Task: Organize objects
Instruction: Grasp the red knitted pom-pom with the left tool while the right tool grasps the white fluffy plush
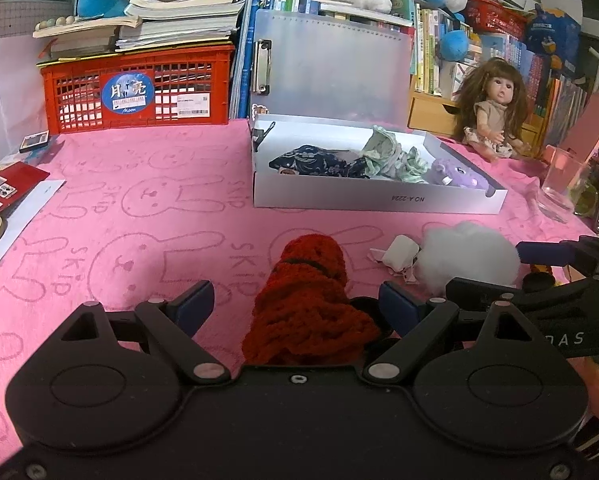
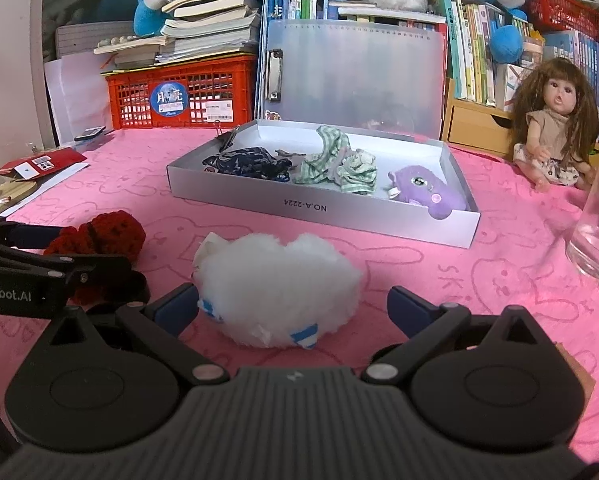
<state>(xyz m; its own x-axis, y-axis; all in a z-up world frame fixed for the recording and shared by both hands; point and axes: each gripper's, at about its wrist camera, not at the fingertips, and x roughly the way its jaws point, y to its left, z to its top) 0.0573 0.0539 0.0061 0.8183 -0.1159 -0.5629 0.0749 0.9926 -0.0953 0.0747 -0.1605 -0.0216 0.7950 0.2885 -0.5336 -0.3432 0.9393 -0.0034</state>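
Note:
A red knitted piece (image 1: 303,300) lies on the pink cloth between the fingers of my left gripper (image 1: 297,306), which is open, its pads clear of the wool. To its right lies a white fluffy plush (image 2: 275,288) with blue-striped tabs. My right gripper (image 2: 295,308) is open wide around it. Beyond both sits a shallow white box (image 2: 323,209), which also shows in the left wrist view (image 1: 379,201). It holds a dark blue cloth (image 2: 247,164), a green striped cloth (image 2: 335,168) and a purple plush (image 2: 423,190).
A doll (image 2: 551,128) sits at the back right, and a clear glass (image 2: 595,236) stands in front of it. A red crate (image 1: 139,88) under stacked books is at the back left. Red and white papers (image 1: 7,188) lie at the left edge.

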